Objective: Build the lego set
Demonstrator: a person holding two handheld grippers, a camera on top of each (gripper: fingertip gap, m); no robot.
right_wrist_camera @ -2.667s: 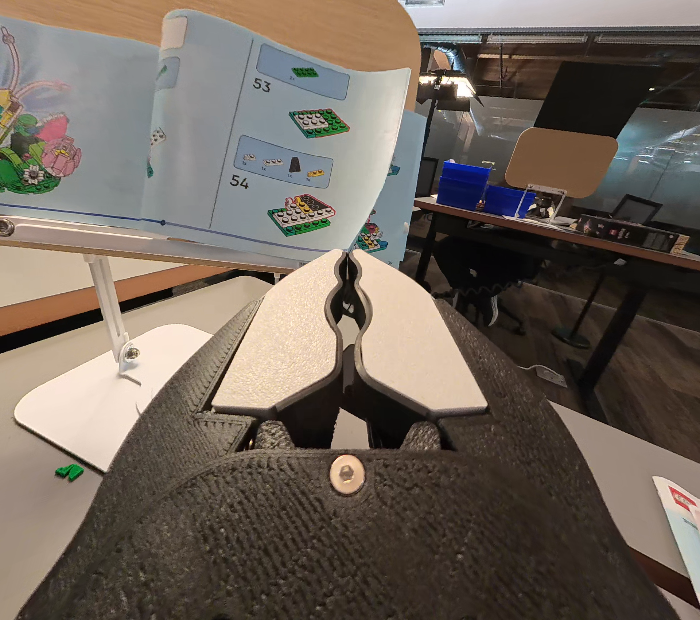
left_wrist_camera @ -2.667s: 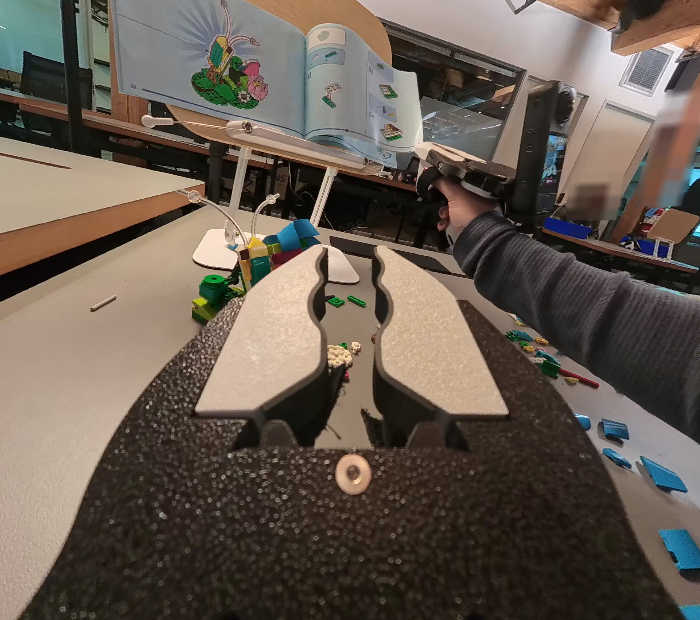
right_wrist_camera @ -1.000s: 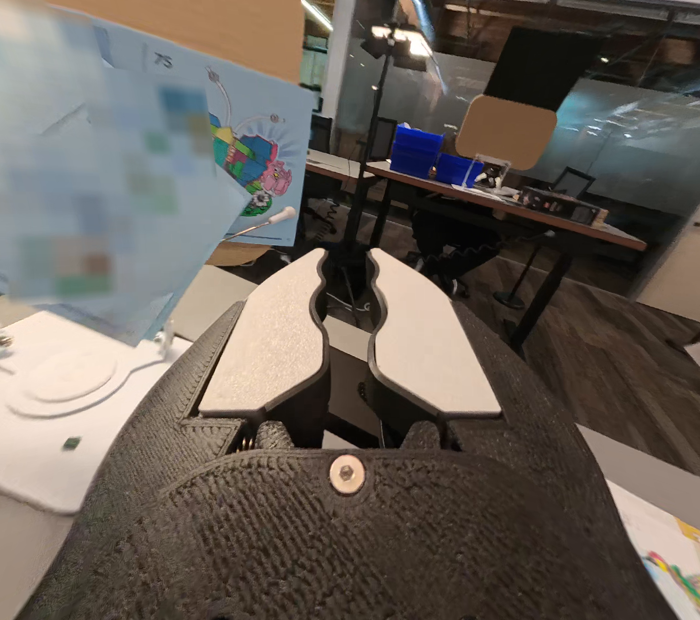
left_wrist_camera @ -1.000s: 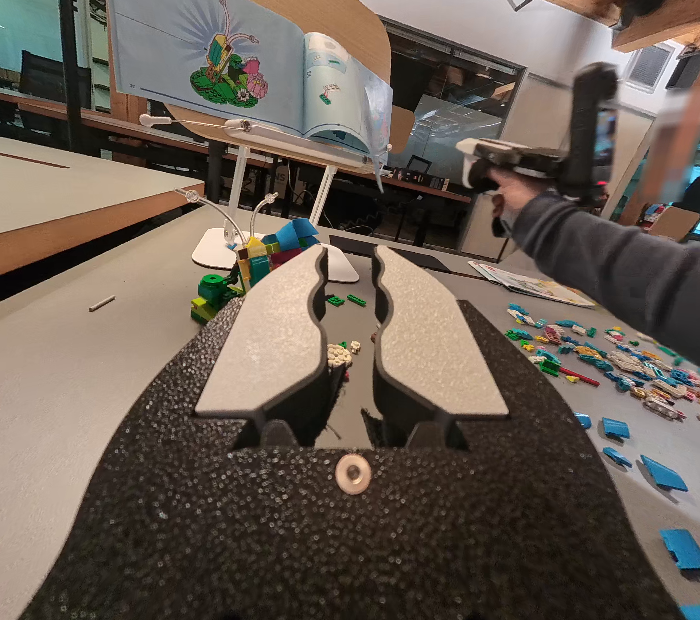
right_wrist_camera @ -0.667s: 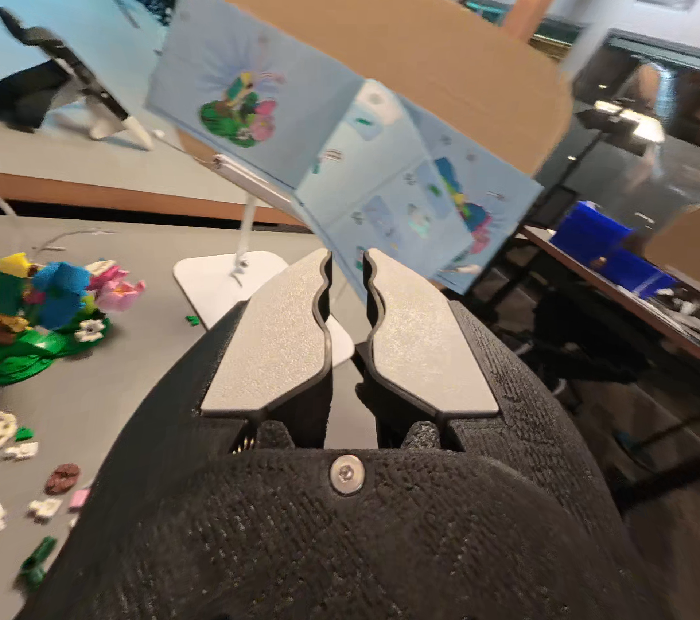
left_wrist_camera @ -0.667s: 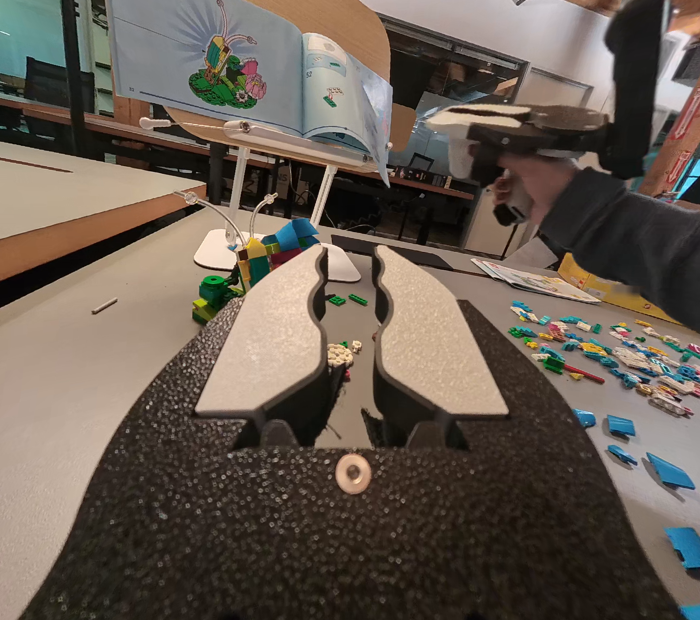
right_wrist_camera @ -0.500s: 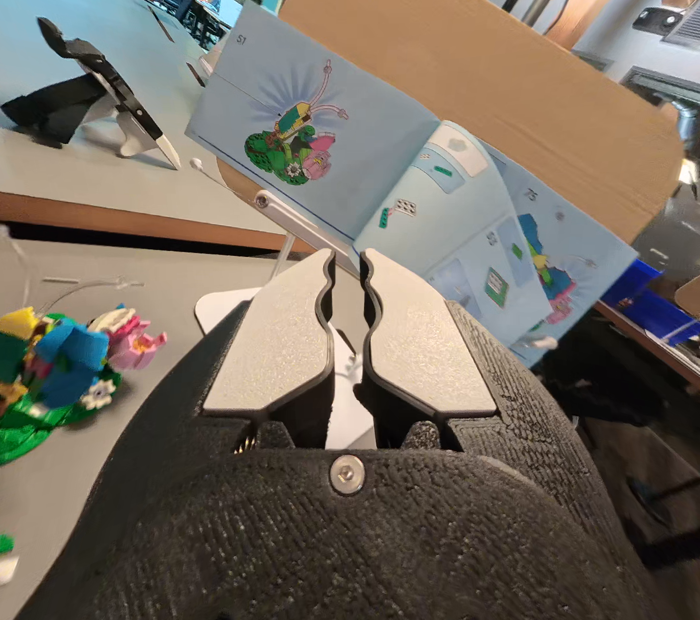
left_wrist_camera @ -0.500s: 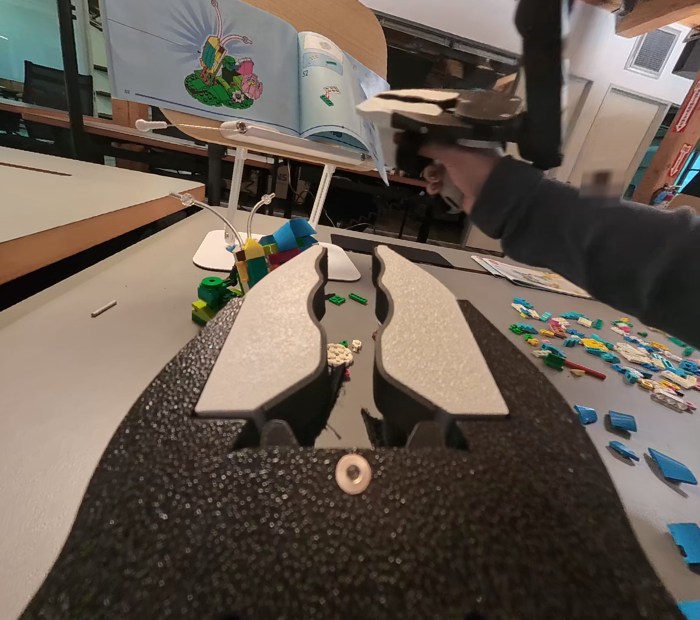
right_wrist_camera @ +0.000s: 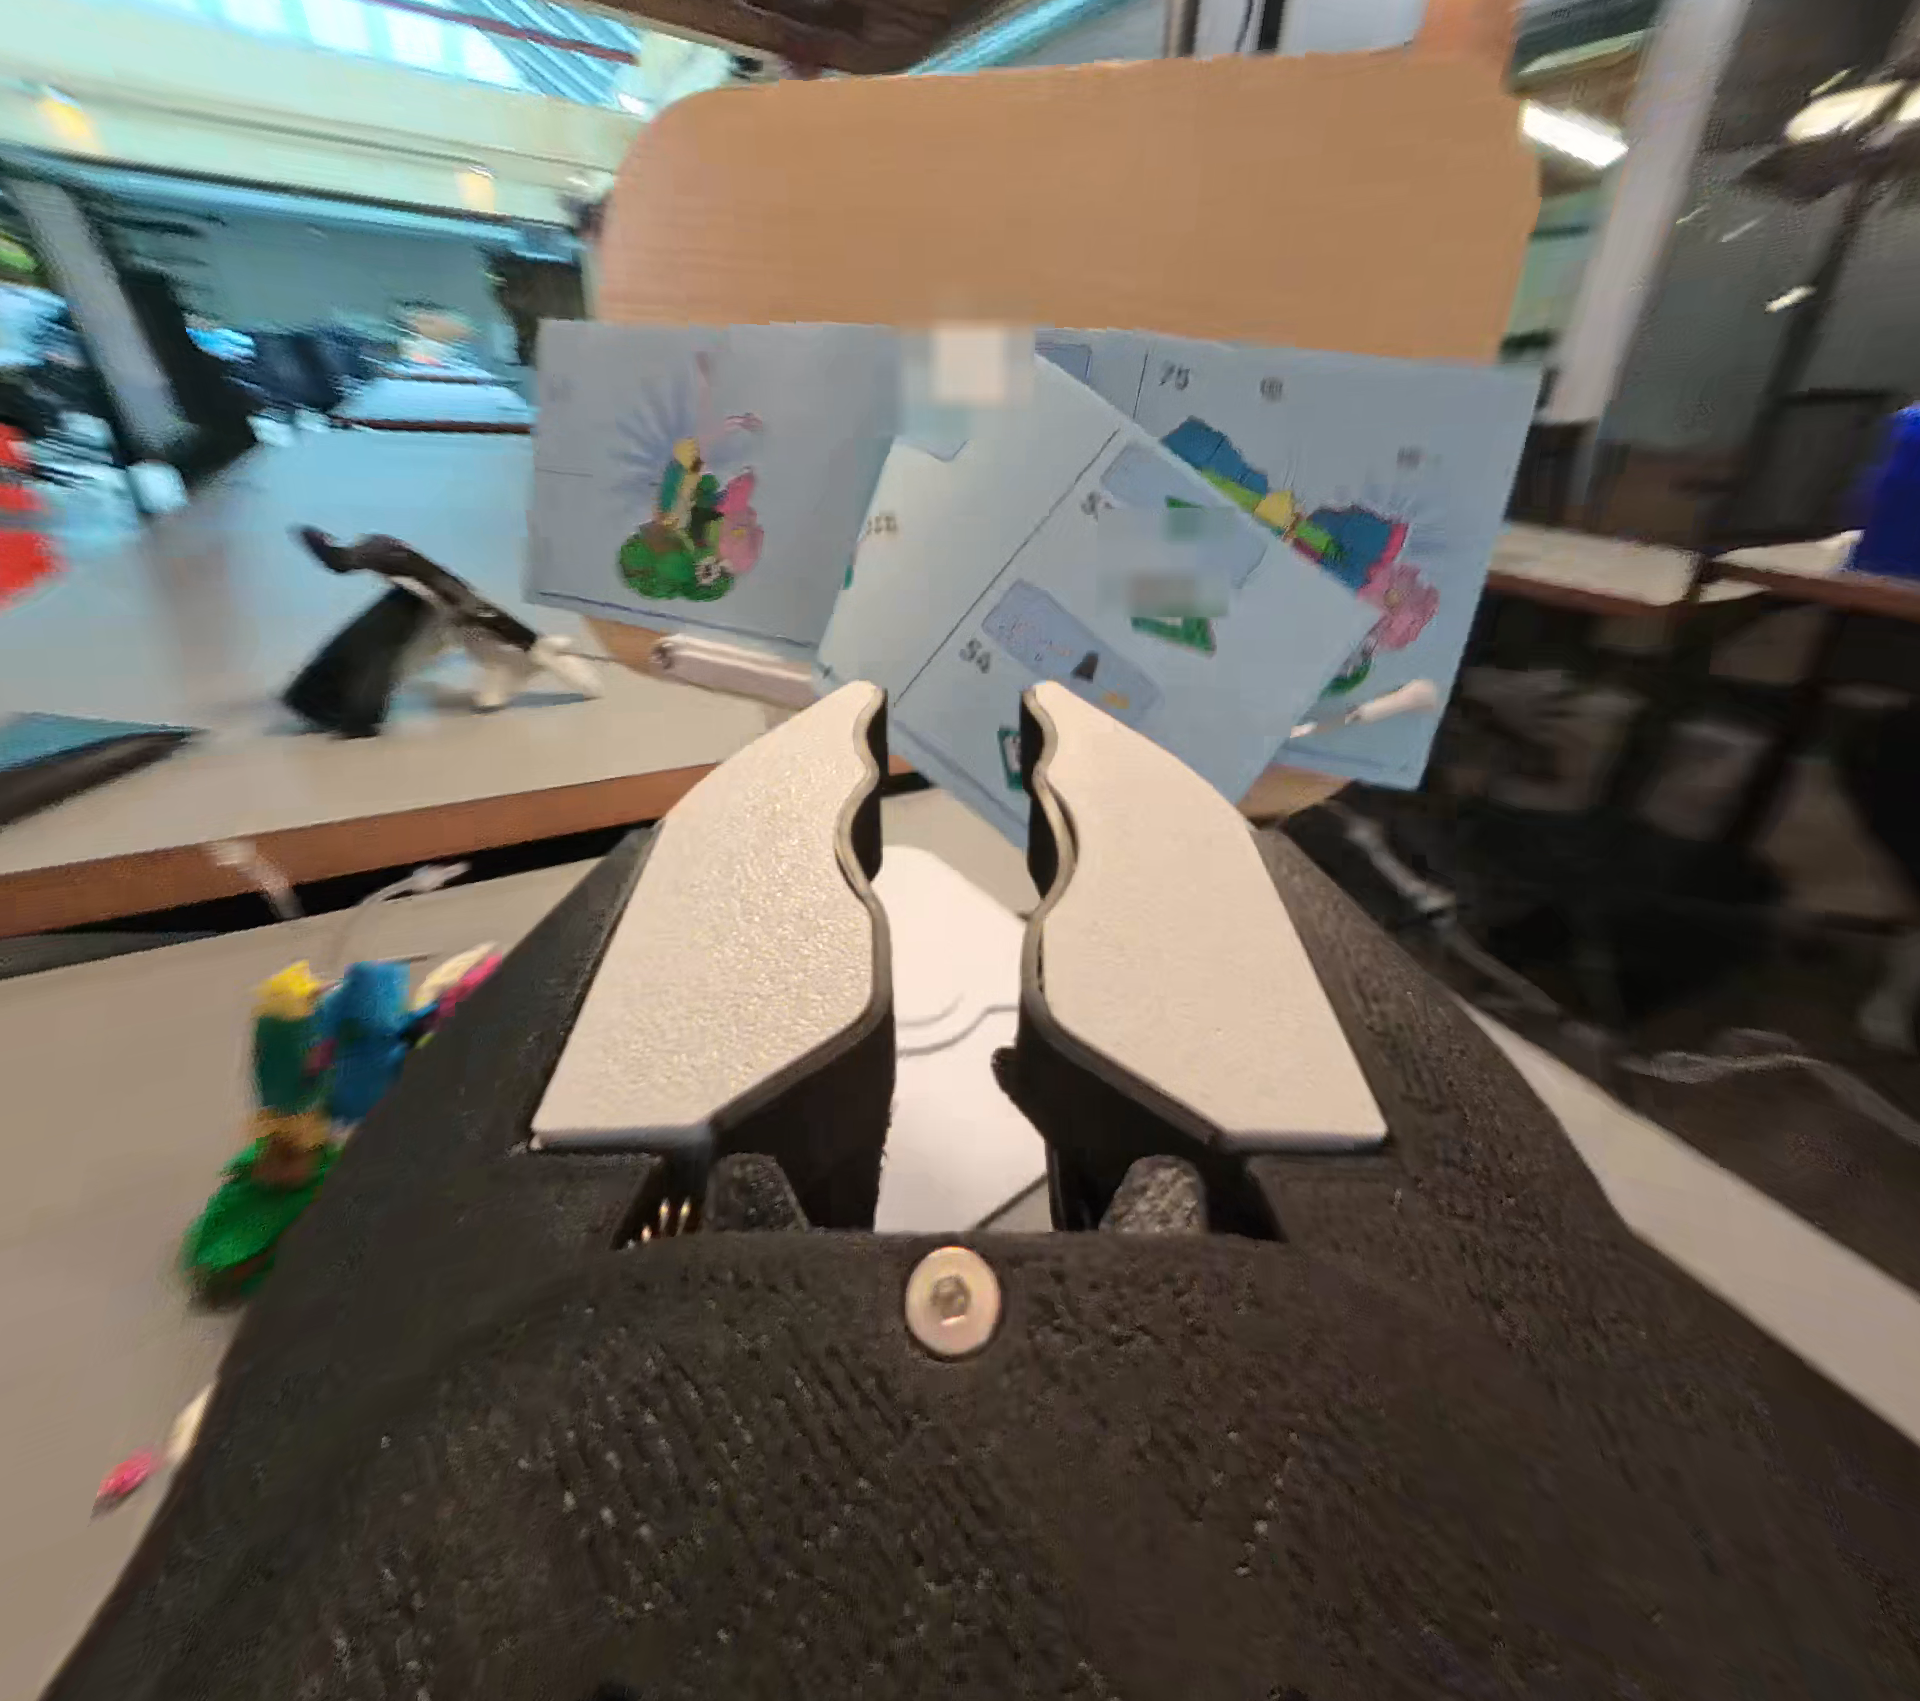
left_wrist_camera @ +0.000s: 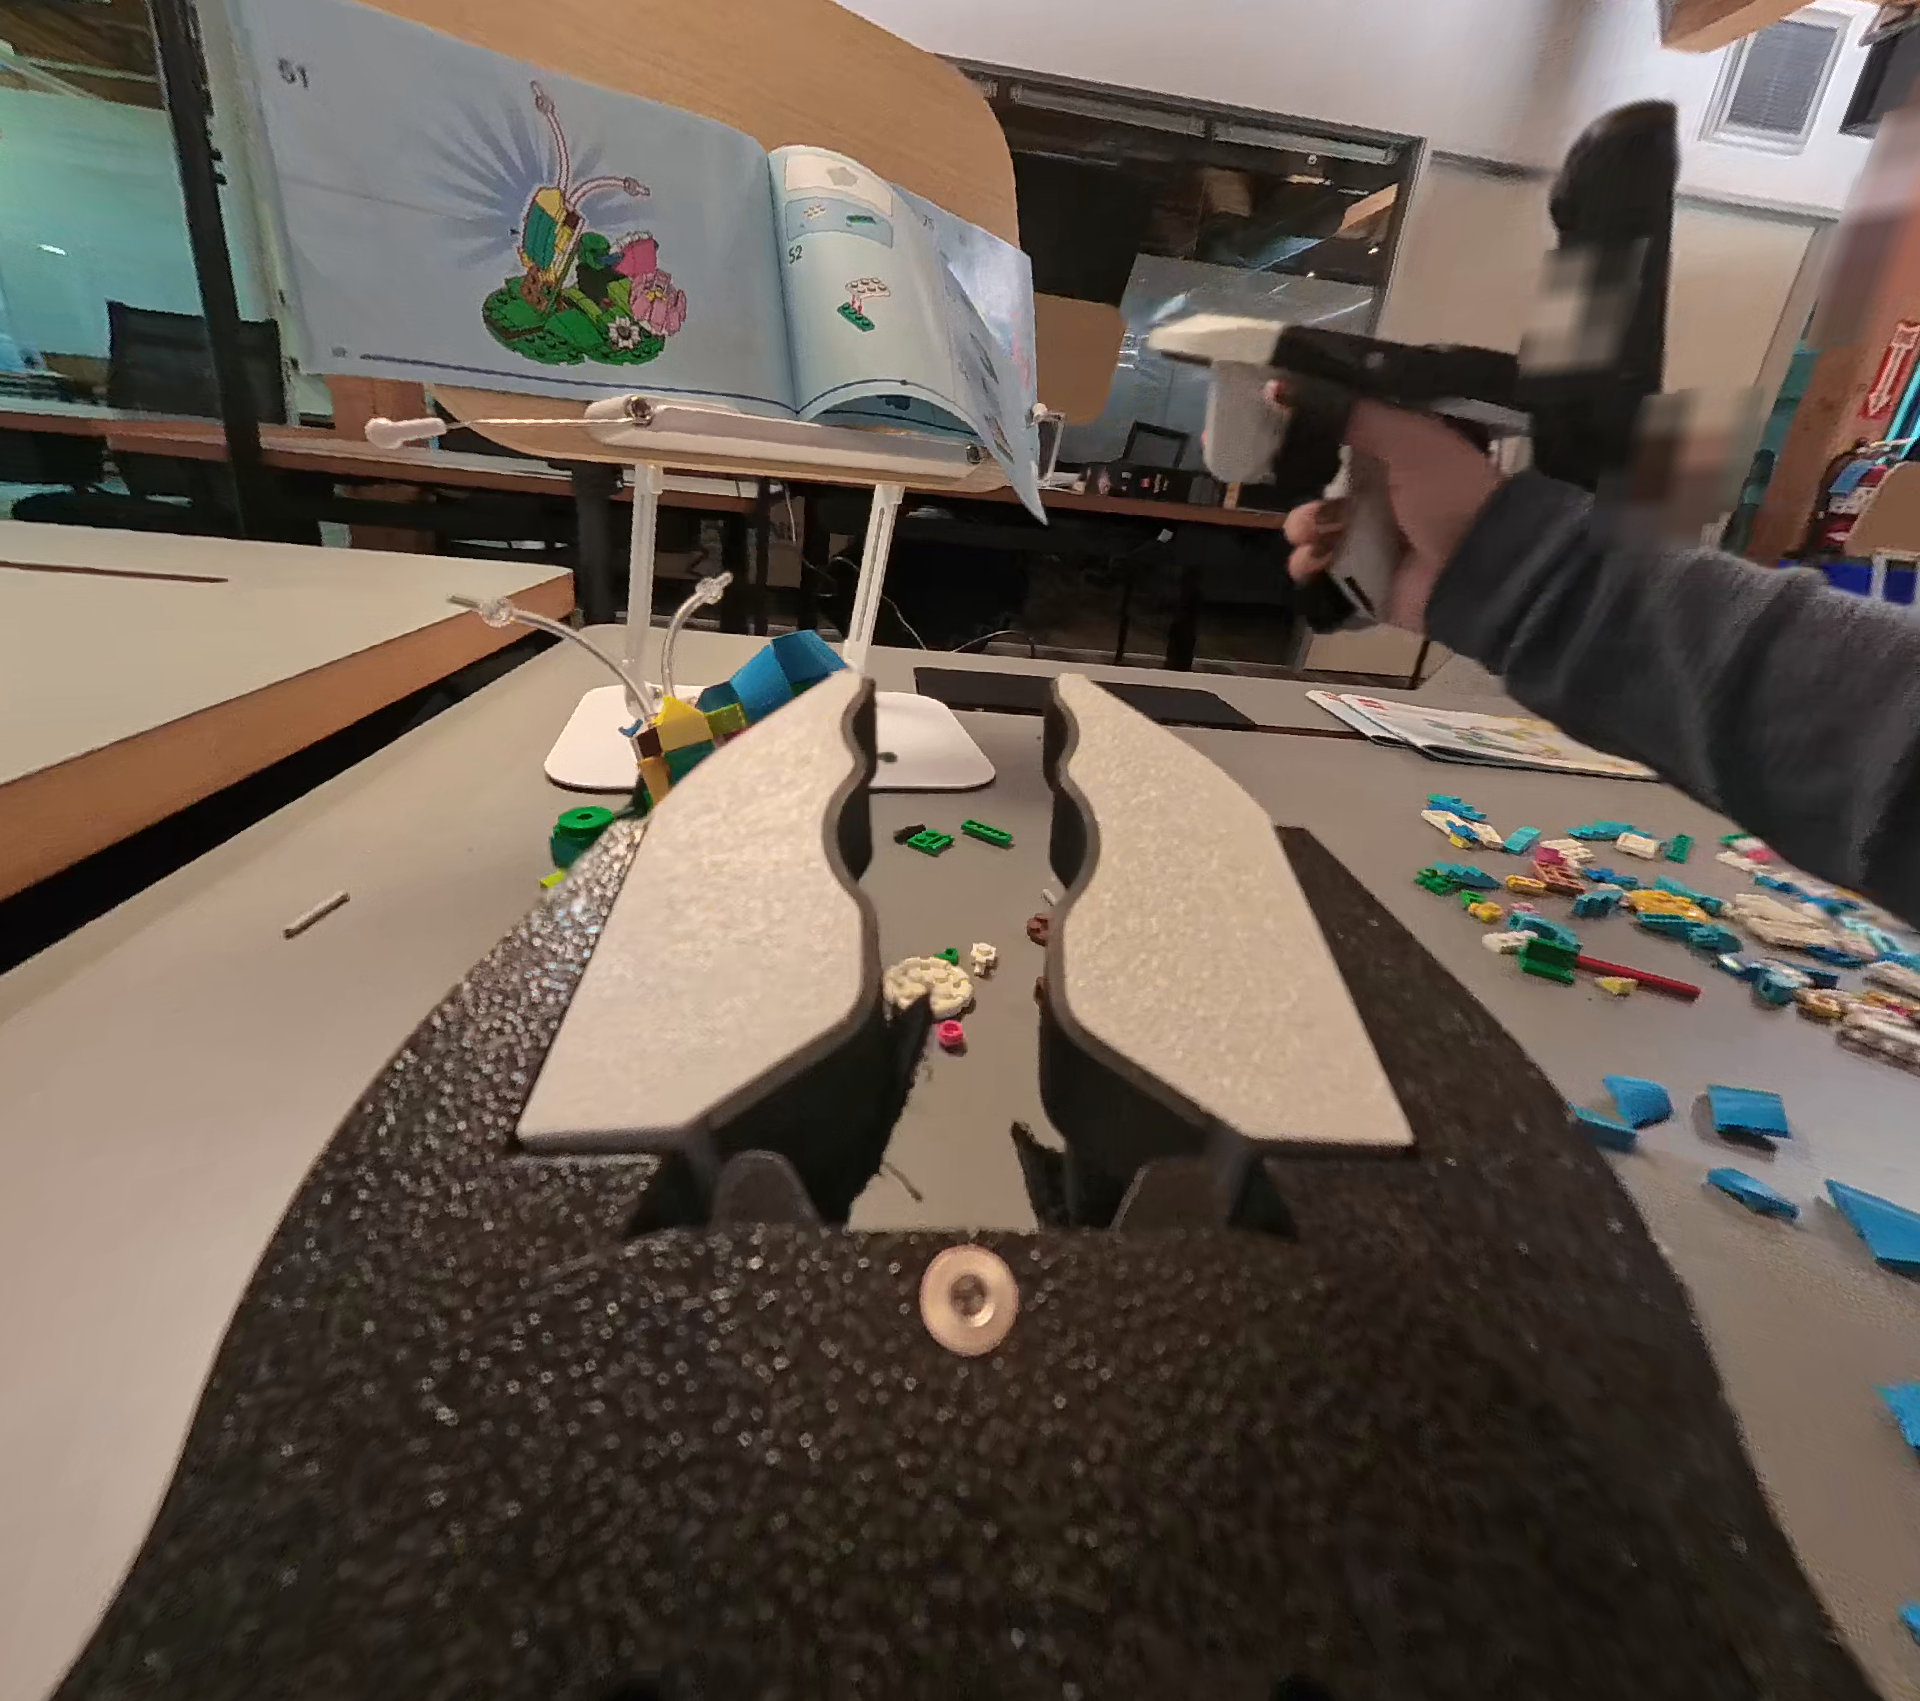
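The half-built lego model (left_wrist_camera: 727, 716), green base with blue and yellow parts, stands on the grey table (left_wrist_camera: 208, 1132), partly hidden behind my left finger; it shows blurred in the right wrist view (right_wrist_camera: 312, 1059). My left gripper (left_wrist_camera: 961, 706) is open and empty, low over a white flower piece (left_wrist_camera: 928, 981) and small green pieces (left_wrist_camera: 956, 836). The open instruction booklet (left_wrist_camera: 623, 269) rests on a white stand (left_wrist_camera: 769, 446). My right gripper (left_wrist_camera: 1179, 342) is in the air just right of the booklet. In its own view the right gripper (right_wrist_camera: 954, 706) is open and empty, with loose pages (right_wrist_camera: 1039, 591) fanned beyond its tips.
Loose coloured pieces (left_wrist_camera: 1662, 913) and blue pieces (left_wrist_camera: 1745, 1111) lie on the right of the table. A second booklet (left_wrist_camera: 1475, 732) lies flat at the back right. A small grey stick (left_wrist_camera: 317, 913) lies at the left. A neighbouring table (left_wrist_camera: 156, 675) stands at the left. Spacing between my two grippers at the tips: around 30 cm.
My right gripper has drawn back to the right, away from the booklet's page edge, and its jaws have widened. The right-hand pages now hang fanned. My left gripper has hardly moved.
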